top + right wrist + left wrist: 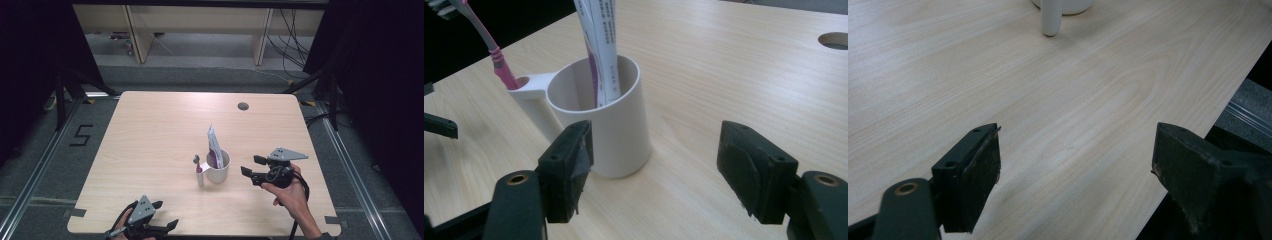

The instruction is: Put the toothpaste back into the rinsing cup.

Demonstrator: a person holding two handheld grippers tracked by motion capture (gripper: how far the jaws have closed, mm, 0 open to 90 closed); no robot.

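Note:
A white cup (pixel 218 170) (pixel 611 127) stands upright near the middle of the table. A white and purple toothpaste tube (pixel 214 146) (pixel 599 45) leans inside it. A pink toothbrush (pixel 198 165) (pixel 491 52) stands in the holder on the cup's handle (pixel 200 177) (pixel 531 100). My right gripper (pixel 253 166) (pixel 654 165) is open just right of the cup, nothing between its jaws. My left gripper (pixel 165 216) (pixel 1075 175) rests open at the table's near left edge, nothing between its jaws. The bottom of the cup's handle (pixel 1051 17) shows in the left gripper view.
The light wooden table (pixel 165 125) has a round cable hole (pixel 243 106) (pixel 835 40) at its far right. Black curtains, stands and cables surround it, and a "5" is marked on the floor (pixel 80 135) at the left.

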